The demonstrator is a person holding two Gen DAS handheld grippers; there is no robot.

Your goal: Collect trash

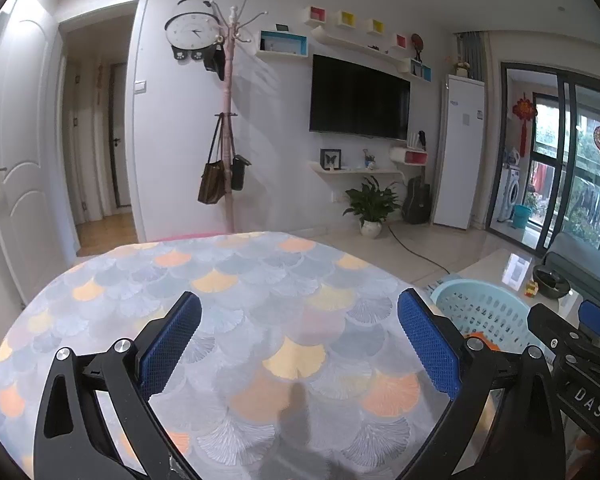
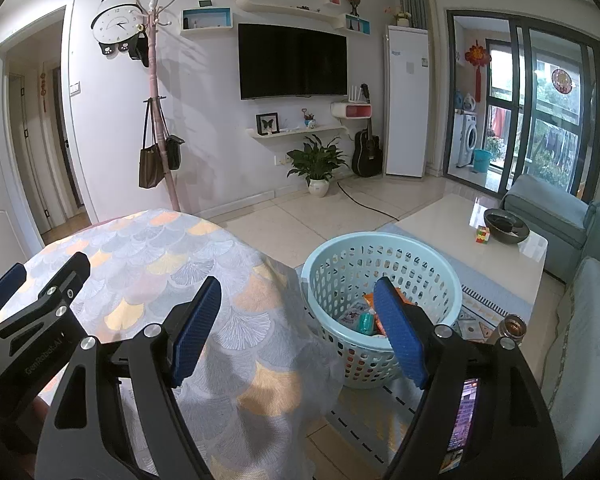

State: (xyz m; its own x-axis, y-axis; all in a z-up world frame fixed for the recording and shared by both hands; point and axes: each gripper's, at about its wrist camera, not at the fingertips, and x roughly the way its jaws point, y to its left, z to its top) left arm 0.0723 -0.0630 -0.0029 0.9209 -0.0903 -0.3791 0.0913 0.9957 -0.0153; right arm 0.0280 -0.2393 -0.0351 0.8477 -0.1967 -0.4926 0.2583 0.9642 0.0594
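The trash (image 2: 366,314) sits low in the pale blue perforated basket (image 2: 380,240), centre-right of the right wrist view: an orange wrapper, a small teal piece and a whitish printed packet lie jumbled together at the bottom, partly hidden behind a blue finger pad. In the left wrist view only the basket's rim and wall show at the right edge, with a flash of orange inside. The round table (image 1: 260,280), under its fan-patterned cloth, fills the lower middle of that view and shows no litter on the part in view, so collection looks close to done, though the near edge is hidden behind the fingers. The left gripper (image 1: 300,344) hangs above the cloth with jaws spread wide and nothing between them; the right gripper (image 2: 300,332) is likewise released and empty, straddling the table's edge and the basket. To finish well, I would sweep both cameras over the cloth's hidden near edge and the rug (image 2: 480,304) beside the basket before stopping, keeping the jaws wide. Farther right, a dark bowl (image 2: 506,226) and a colour cube (image 2: 482,235) rest on the low white table (image 2: 440,220).
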